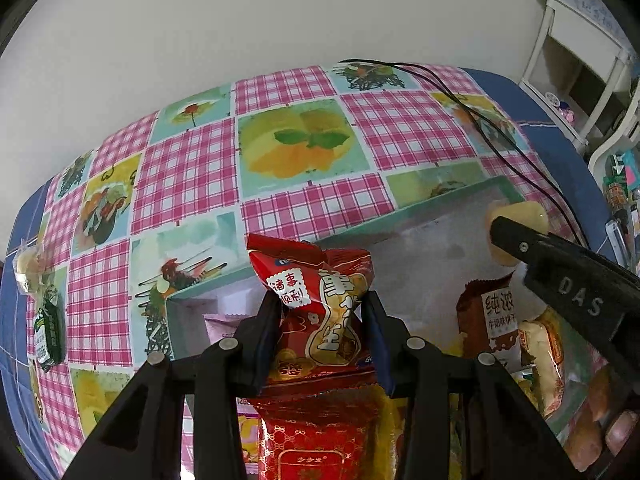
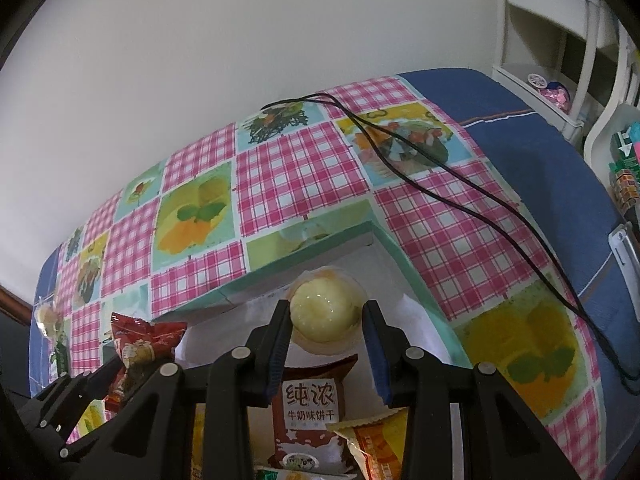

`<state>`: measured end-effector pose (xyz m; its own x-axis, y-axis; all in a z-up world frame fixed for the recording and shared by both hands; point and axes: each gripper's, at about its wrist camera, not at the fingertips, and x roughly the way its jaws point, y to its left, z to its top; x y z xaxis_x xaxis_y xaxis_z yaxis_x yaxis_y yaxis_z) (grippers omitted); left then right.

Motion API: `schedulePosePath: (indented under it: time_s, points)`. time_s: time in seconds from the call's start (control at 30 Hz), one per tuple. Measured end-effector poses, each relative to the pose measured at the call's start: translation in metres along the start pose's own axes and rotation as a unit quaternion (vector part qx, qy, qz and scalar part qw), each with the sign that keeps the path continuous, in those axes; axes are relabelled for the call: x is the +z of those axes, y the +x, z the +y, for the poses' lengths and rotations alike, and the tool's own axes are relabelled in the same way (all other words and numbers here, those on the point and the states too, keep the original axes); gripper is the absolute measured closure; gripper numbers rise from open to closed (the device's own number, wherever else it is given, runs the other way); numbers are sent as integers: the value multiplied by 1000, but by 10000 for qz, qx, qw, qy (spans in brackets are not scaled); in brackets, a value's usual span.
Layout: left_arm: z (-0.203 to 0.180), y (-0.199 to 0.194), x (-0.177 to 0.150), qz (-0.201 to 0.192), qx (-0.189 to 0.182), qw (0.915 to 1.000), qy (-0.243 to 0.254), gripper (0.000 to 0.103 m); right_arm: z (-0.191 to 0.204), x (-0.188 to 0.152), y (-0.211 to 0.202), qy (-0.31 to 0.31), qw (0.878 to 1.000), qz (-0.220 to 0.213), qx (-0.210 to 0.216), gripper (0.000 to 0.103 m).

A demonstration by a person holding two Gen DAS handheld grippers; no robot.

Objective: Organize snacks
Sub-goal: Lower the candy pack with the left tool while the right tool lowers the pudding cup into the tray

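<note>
Snacks fill both grippers. The left gripper (image 1: 322, 312) is clenched on a red snack packet (image 1: 320, 296), its pads pressing the packet's two sides while the crumpled top sticks up beyond the fingertips. Directly under this gripper lies a larger red and gold packet (image 1: 316, 436), and just ahead of it a pink wrapper (image 1: 224, 320) rests inside the teal-rimmed box (image 1: 280, 236), whose pale floor stretches off to the gripper's right.

The right gripper (image 2: 326, 314) grasps a round pale yellow pastry in clear wrap (image 2: 325, 312), held between its blue-padded fingers above the far corner of the same box (image 2: 416, 280). Below and just nearer than the pastry, a brown biscuit packet (image 2: 308, 400) lies on the box floor, with an orange-edged packet (image 2: 376, 440) beside it toward the gripper's right. To this gripper's left, the left gripper and its red packet (image 2: 140, 344) show at the box's other end.

Farther out, a checked pink tablecloth (image 1: 192, 168) covers the tabletop, and a black cable (image 2: 440, 188) trails across it beyond the box. Far to the left gripper's left, a wrapped pastry (image 1: 30, 266) and a dark green packet (image 1: 50, 332) sit apart on the cloth. A white shelf (image 1: 576, 64) stands beyond the tabletop's right end.
</note>
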<state>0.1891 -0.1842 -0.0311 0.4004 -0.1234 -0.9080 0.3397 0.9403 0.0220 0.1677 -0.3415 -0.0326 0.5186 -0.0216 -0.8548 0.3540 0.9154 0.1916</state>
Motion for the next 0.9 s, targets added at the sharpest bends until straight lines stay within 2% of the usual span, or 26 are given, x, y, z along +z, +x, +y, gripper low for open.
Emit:
schedulePosePath:
  time_s: [0.9]
  points:
    - [-1,13,-3,222,5,9997,43,59,0,-11,27,-44,9989,446,-155,64]
